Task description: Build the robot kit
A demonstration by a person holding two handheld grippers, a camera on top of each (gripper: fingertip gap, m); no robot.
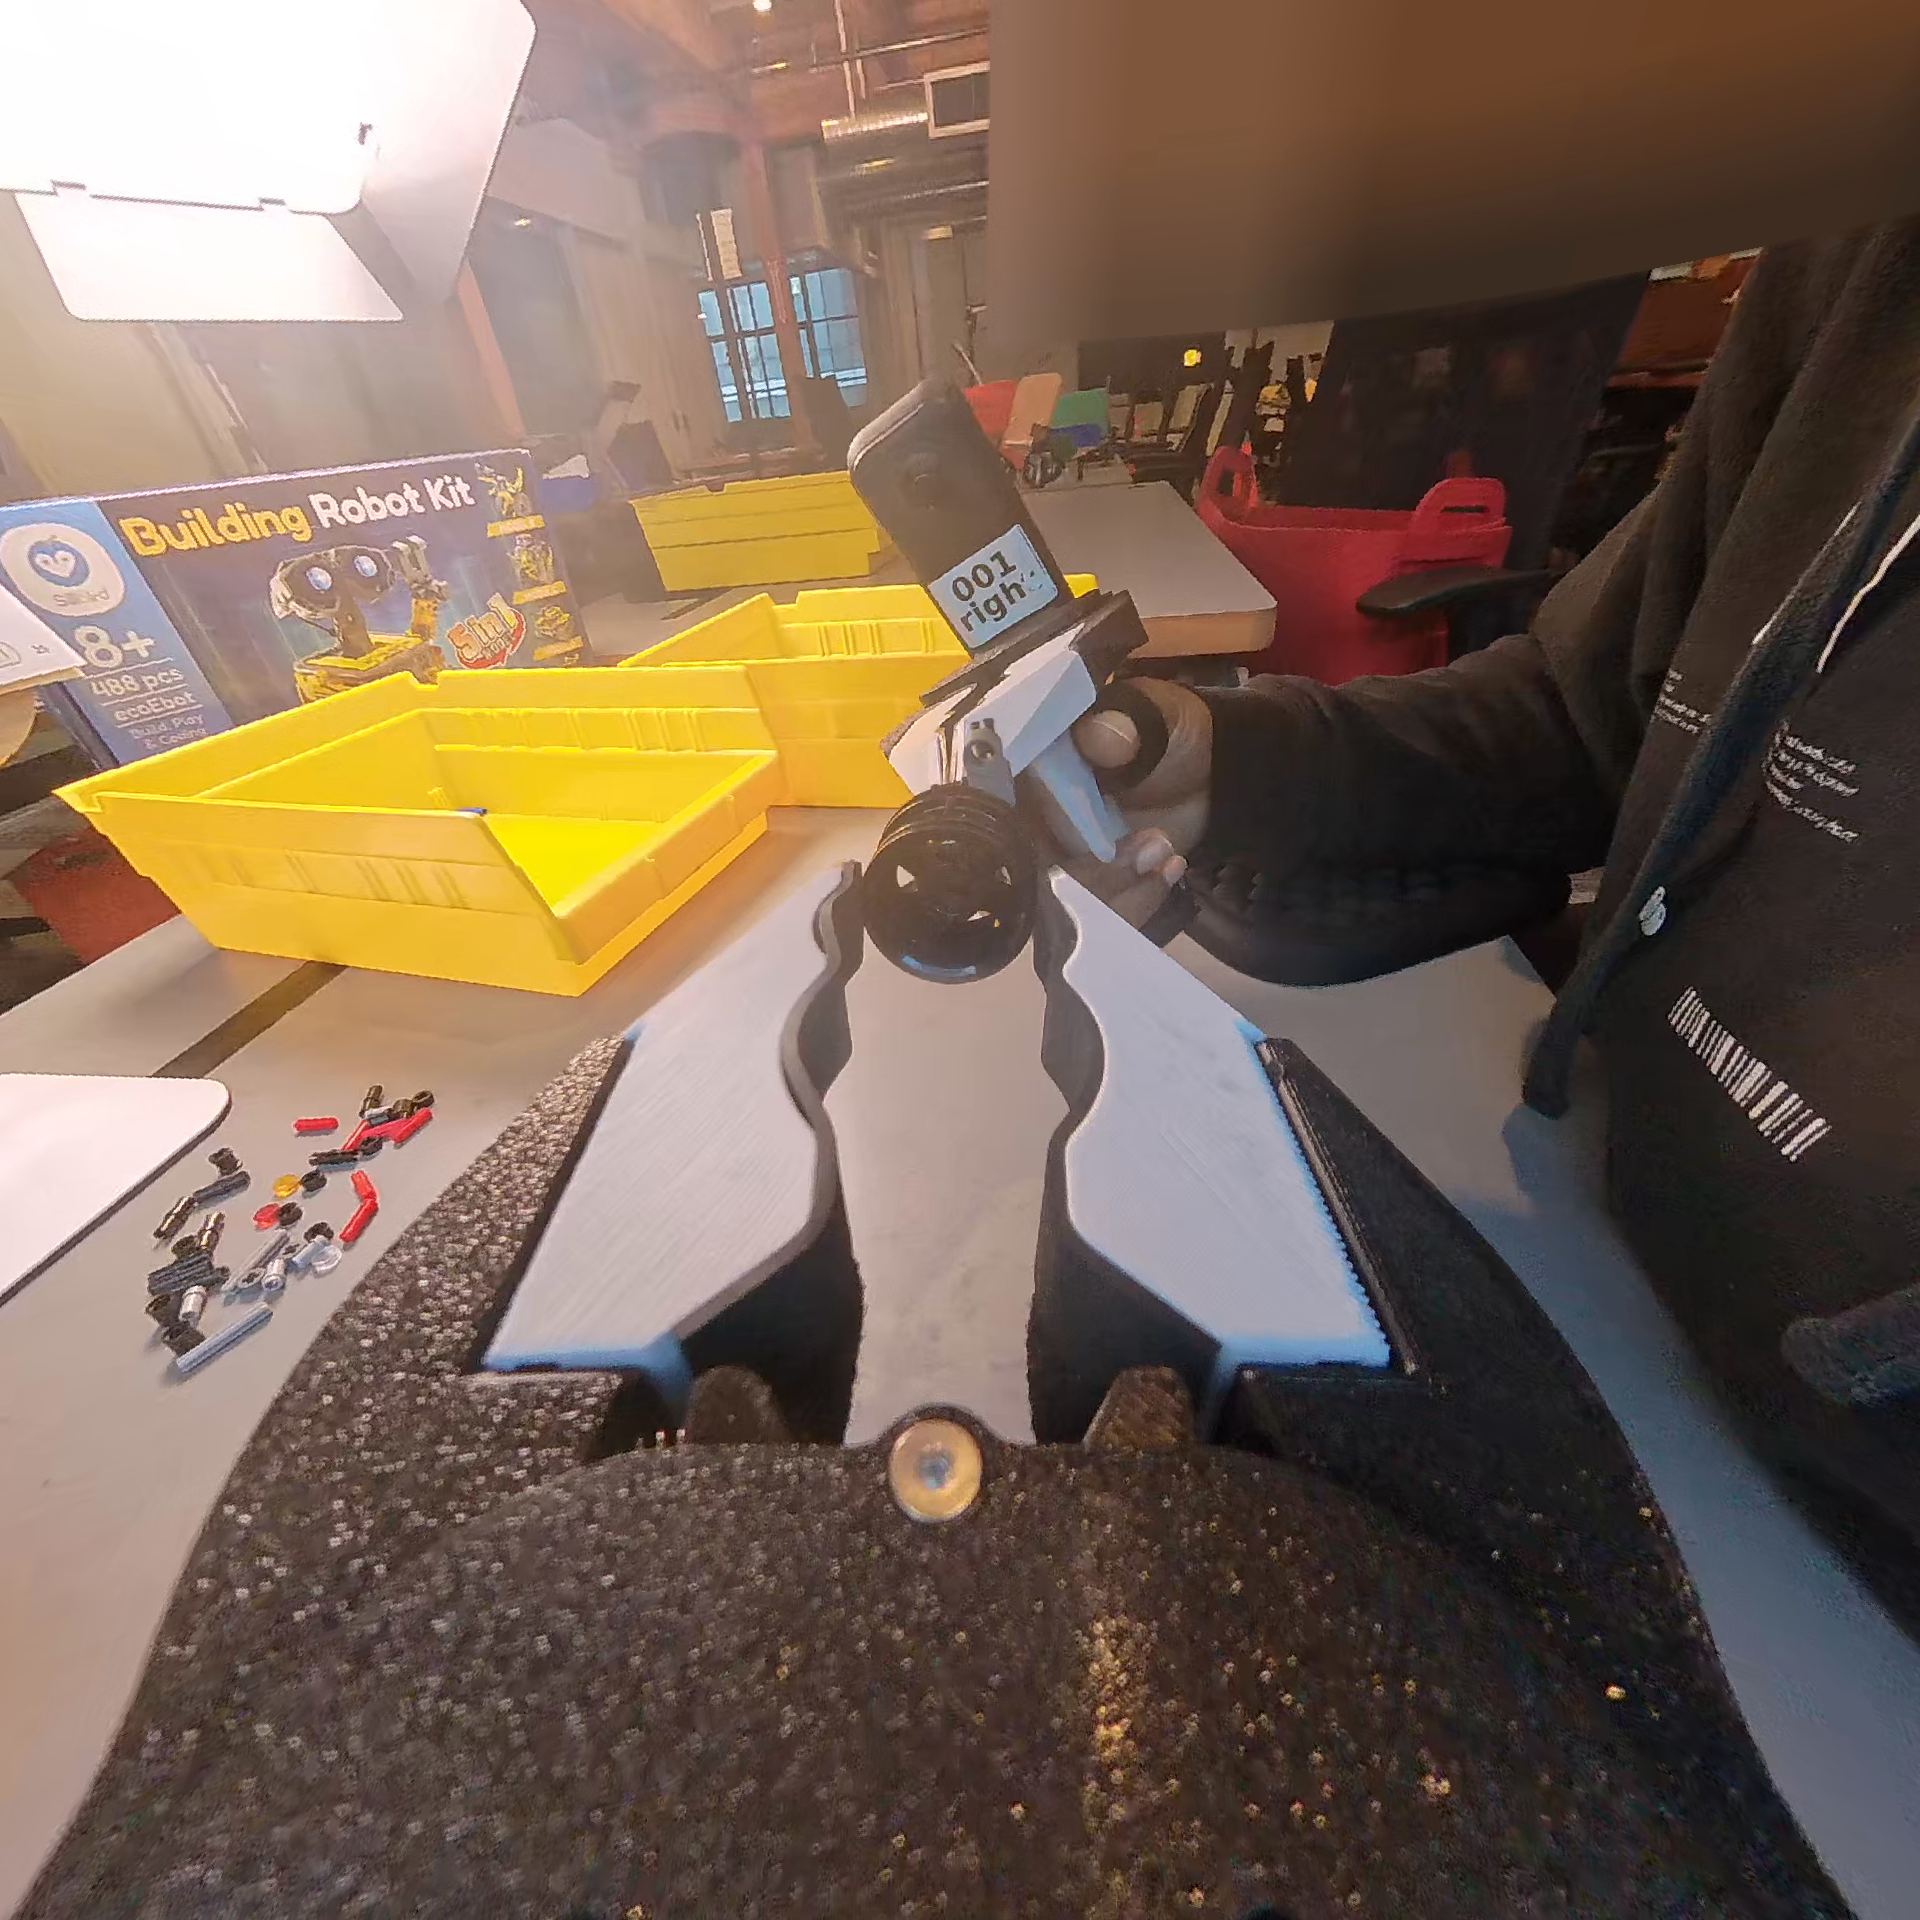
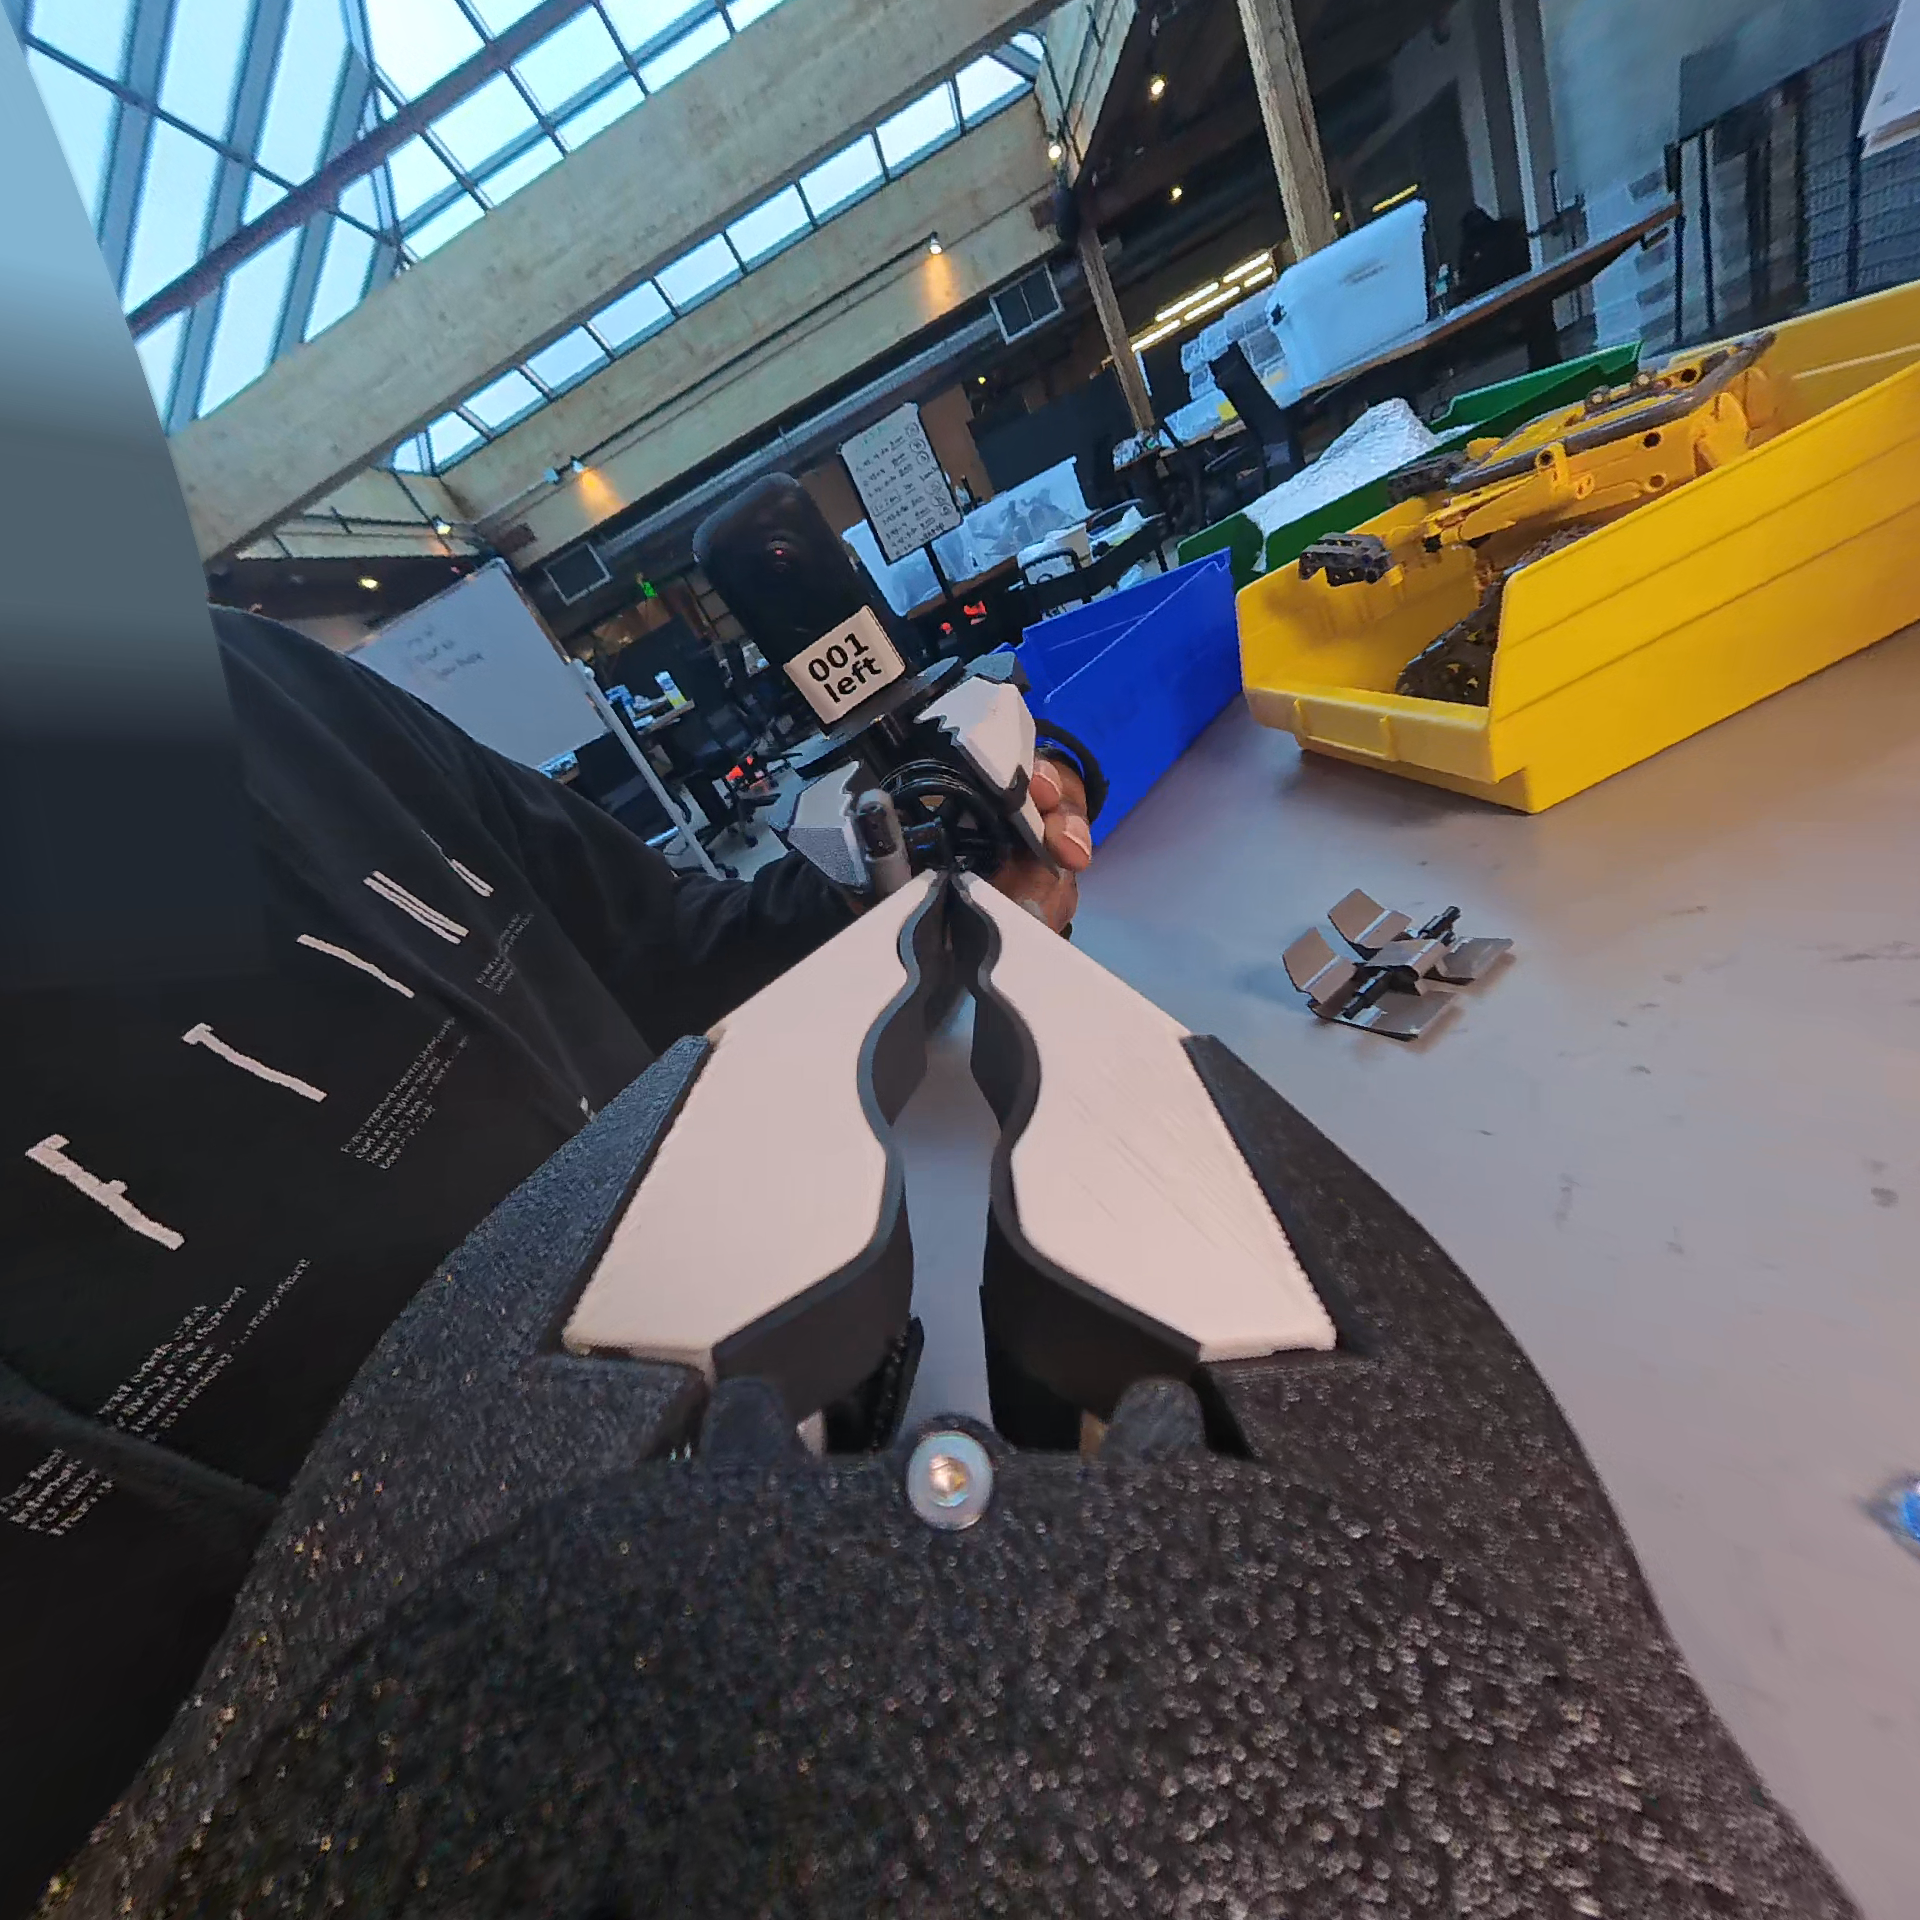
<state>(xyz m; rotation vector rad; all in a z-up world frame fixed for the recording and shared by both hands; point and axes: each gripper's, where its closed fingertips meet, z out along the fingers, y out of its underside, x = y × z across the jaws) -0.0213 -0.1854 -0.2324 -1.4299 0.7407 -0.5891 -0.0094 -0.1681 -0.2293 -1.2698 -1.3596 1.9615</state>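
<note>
My left gripper [image 1: 948,899] is shut on a black spoked wheel [image 1: 951,894] and holds it above the grey table [image 1: 416,1018]. My right gripper [image 1: 992,800], held by a hand, faces it from the far side with its tips at the wheel's upper edge. A small grey pin [image 1: 983,750] stands at the wheel by those tips. In the right wrist view my right gripper [image 2: 951,891] has its jaws pressed together just in front of the wheel [image 2: 935,805]. The left gripper [image 2: 920,805] and the grey pin [image 2: 878,831] show beyond. I cannot tell if the right tips pinch anything.
Yellow bins [image 1: 312,862] and a robot kit box [image 1: 312,582] stand at the left. Several small loose parts [image 1: 270,1216] lie beside a white board [image 1: 83,1153]. A yellow bin [image 2: 1403,727] holds a yellow model, beside a blue bin [image 2: 1132,665]. A grey paddle piece [image 2: 1392,966] lies on the table. The tips of both grippers are at nearly the same place.
</note>
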